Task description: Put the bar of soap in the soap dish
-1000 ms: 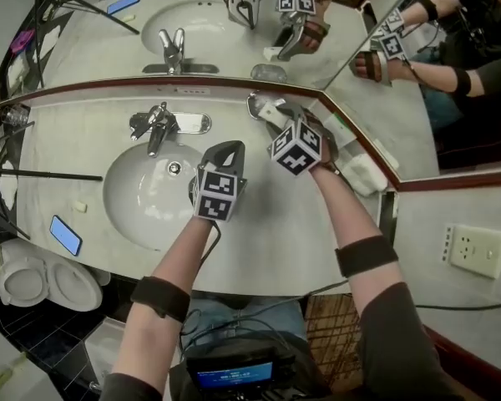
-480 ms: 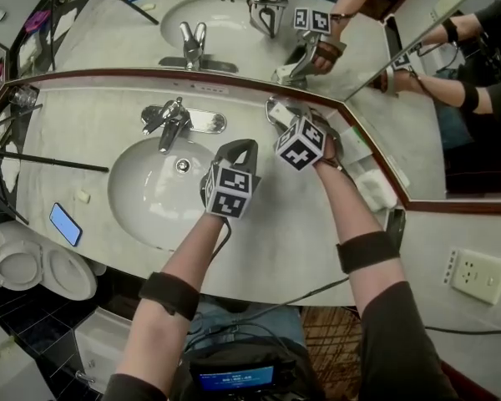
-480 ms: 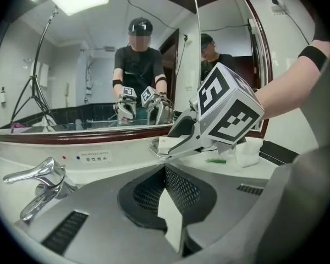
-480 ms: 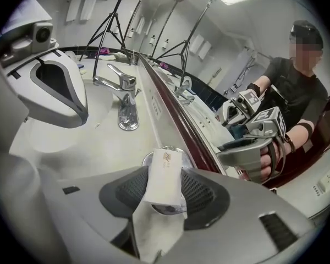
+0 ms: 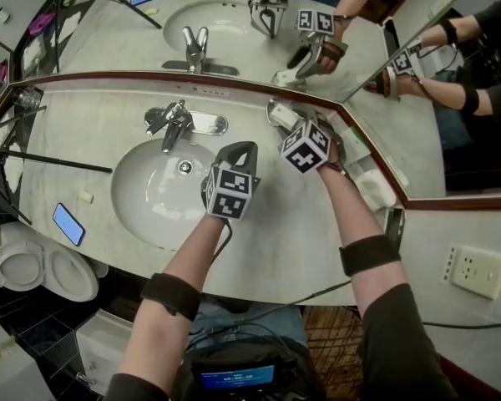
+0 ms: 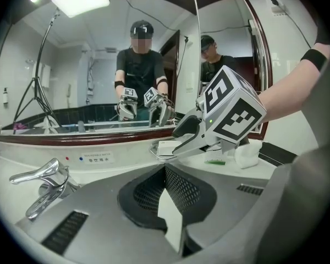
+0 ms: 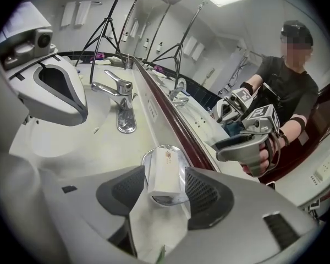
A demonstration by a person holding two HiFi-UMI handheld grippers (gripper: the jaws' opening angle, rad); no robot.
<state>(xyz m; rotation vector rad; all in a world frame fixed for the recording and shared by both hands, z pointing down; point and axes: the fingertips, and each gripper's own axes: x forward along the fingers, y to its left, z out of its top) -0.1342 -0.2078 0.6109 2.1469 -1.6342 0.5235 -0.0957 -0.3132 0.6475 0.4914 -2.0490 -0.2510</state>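
Soap (image 7: 166,172) lies between just-opened jaws of right claw (image 7: 165,188).

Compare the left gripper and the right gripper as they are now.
Left gripper has jaws together, empty; right gripper has jaws apart, just been opening, with the soap bar between them. Left gripper hangs by the sink basin; right gripper is at the soap dish. Both carry a marker cube.

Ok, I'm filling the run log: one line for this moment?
white rectangular soap bar: lying in clear round soap dish | right tongs: open astride it, just been opening | left tongs: shut, empty
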